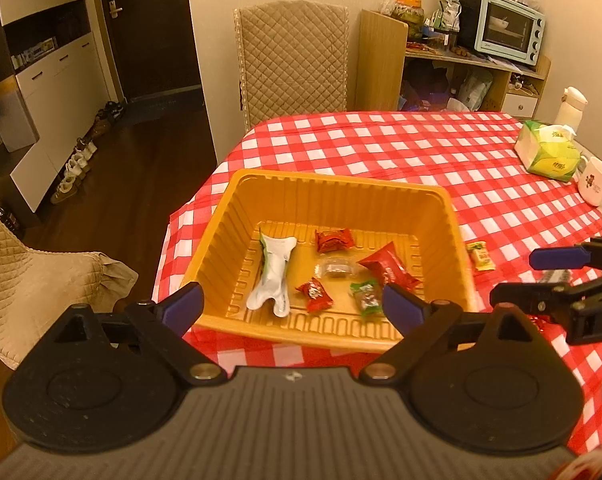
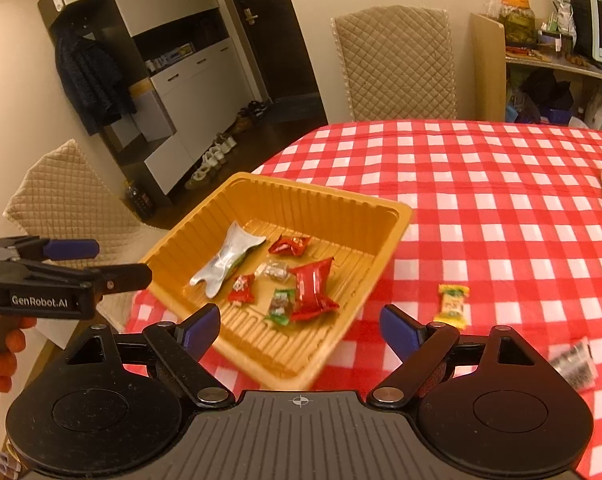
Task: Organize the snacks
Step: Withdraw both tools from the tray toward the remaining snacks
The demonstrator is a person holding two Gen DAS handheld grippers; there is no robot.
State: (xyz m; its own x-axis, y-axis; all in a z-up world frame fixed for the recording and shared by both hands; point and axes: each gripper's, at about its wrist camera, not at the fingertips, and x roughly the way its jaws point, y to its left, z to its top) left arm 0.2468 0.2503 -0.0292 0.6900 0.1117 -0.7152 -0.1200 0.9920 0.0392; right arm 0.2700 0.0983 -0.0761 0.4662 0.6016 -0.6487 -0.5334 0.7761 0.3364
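open left claw (image 1: 293, 304), lengthwise white packet (image 1: 273, 276)

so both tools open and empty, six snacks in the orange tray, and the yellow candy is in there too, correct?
Not quite. The yellow candy lies on the checked tablecloth outside the orange tray, to its right, as the right wrist view shows. The rest holds: left tool and right tool are open and empty, with six snacks in the tray.
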